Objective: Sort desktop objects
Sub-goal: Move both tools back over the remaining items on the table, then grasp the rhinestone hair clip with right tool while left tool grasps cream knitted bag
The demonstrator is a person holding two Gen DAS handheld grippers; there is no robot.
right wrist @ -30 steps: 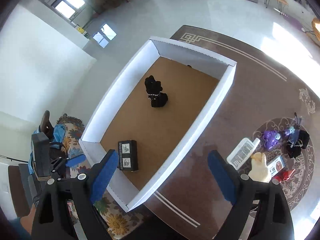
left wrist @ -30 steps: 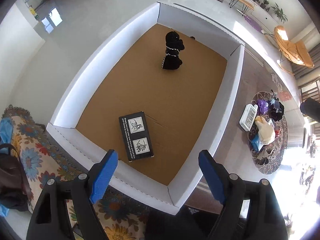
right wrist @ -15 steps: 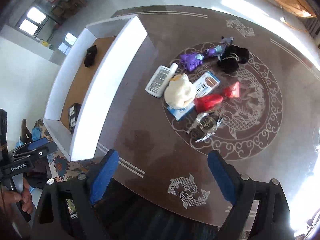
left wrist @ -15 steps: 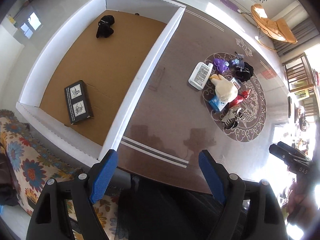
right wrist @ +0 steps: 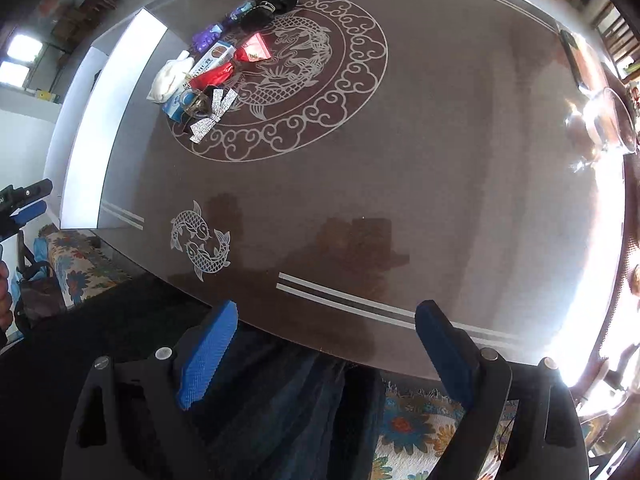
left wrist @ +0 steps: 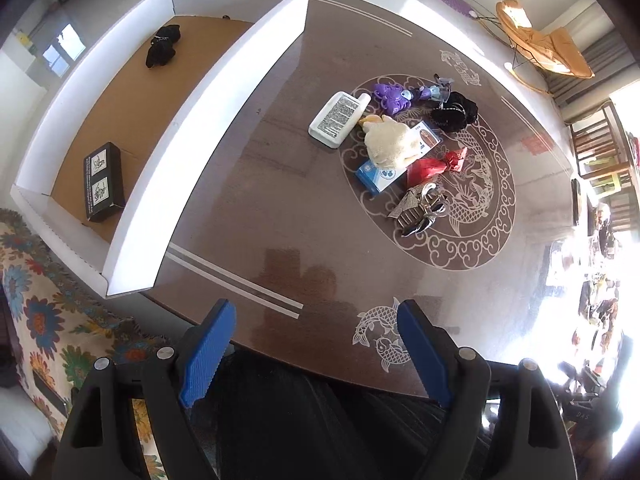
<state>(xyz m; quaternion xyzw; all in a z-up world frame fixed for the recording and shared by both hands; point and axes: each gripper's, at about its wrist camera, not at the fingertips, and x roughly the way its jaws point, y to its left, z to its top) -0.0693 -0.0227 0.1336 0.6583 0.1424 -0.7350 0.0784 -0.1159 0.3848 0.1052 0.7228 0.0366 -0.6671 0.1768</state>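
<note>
**Approach to the unsorted pile**

Both grippers, left (left wrist: 310, 354) and right (right wrist: 320, 356), are held apart and empty above the bench (left wrist: 280, 168). The white bottle (left wrist: 338, 118), at the pile's edge near the box (left wrist: 208, 120), is best approached first and gripped across its narrow sides.

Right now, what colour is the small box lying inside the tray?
Black, with two white picture labels; the small box shows best in the left wrist view.

We see a dark brown glossy worktop (left wrist: 280, 184) with a silver dragon medallion (right wrist: 320, 64) and a paired-fish motif (right wrist: 200, 240). At nine o'clock of the left view lies a floral patterned cloth (left wrist: 48, 320). At one o'clock stands an orange lounge chair (left wrist: 540, 44). A clear glass bowl (right wrist: 612, 124) sits at three o'clock of the right view.
</note>
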